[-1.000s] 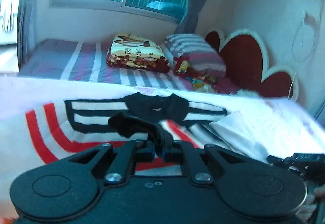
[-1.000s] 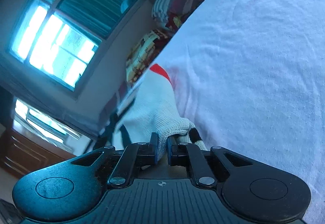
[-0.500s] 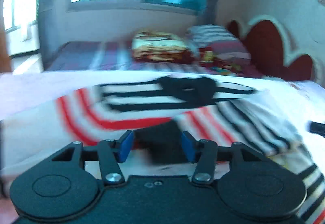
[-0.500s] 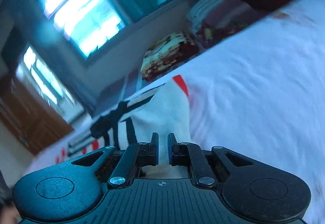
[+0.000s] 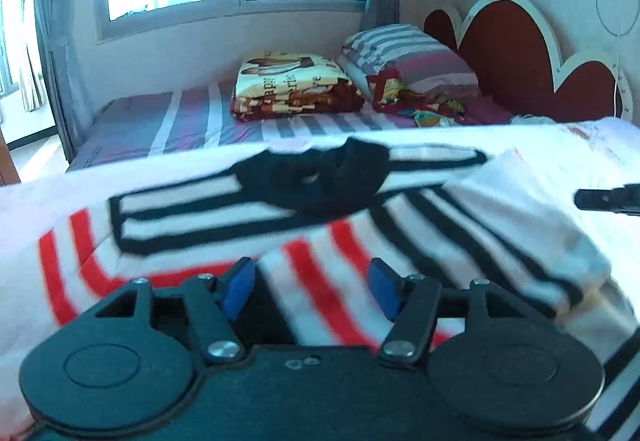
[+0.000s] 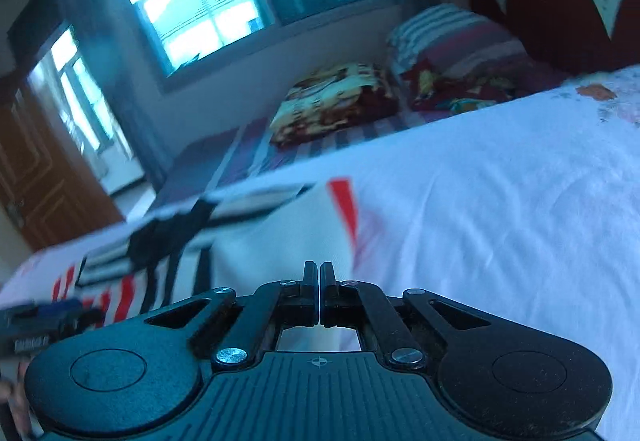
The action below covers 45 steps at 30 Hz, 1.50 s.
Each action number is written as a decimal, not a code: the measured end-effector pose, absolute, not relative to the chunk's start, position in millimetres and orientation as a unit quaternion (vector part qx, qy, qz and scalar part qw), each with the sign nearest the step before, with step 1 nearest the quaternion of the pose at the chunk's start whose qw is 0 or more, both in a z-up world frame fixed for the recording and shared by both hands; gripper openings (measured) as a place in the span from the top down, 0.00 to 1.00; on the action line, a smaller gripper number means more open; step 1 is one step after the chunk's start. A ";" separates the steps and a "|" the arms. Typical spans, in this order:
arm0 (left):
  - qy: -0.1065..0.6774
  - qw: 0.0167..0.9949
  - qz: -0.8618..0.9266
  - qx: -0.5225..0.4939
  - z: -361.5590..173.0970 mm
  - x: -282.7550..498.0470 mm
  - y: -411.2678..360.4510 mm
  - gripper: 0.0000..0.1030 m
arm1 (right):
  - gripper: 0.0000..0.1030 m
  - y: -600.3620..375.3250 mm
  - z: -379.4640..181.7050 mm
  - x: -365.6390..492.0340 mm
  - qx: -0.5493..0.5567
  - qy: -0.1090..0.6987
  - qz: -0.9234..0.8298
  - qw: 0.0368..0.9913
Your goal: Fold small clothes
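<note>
**Regrasp of the striped garment for the next fold**

The striped garment (image 5: 304, 241) is spread on the white-sheeted bed (image 6: 500, 201), with its black collar (image 5: 316, 181) towards the far edge and a white sleeve part (image 5: 520, 225) laid over its right side. Red stripes lie directly ahead of the left gripper (image 5: 312, 285).

The jaws of the left gripper have just been opening and now stand released; striped cloth is seen between the blue pads (image 5: 239, 283) but is not pressed by them. The jaws of the right gripper (image 6: 319, 281) are clenched together with nothing held; white cloth lies just beyond their tips. Its dark tip is also seen at the right edge of the left wrist view.

It is judged that one fold has been laid down and a fresh grip must be taken. The step would be done well if the near hem were pinched at two matching points, one for each gripper, so that the fold line runs straight across the stripes. Only the garment should be gathered, not the sheet beneath. The right jaws must be parted before cloth can be taken. The folded sleeve part could be dragged loose, so the lift should be kept low and even.
</note>
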State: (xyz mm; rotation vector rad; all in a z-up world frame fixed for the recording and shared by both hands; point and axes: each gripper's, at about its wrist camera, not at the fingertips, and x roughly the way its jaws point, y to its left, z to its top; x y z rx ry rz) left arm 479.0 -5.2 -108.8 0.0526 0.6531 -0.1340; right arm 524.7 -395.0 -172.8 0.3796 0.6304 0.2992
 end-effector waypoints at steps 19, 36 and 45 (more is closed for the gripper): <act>0.326 0.945 -0.009 0.015 -117.4 510.3 -38.5 0.35 | 1.00 -404.0 -182.6 584.5 0.122 0.309 0.174 0.927; 0.358 0.934 0.009 0.012 -129.0 472.7 -42.1 0.23 | 0.40 -338.7 -202.5 517.6 0.007 0.332 0.190 0.924; 0.339 0.941 0.001 0.005 -121.5 445.2 -2.6 0.21 | 0.40 -305.0 -196.1 494.9 -0.024 0.309 0.147 0.939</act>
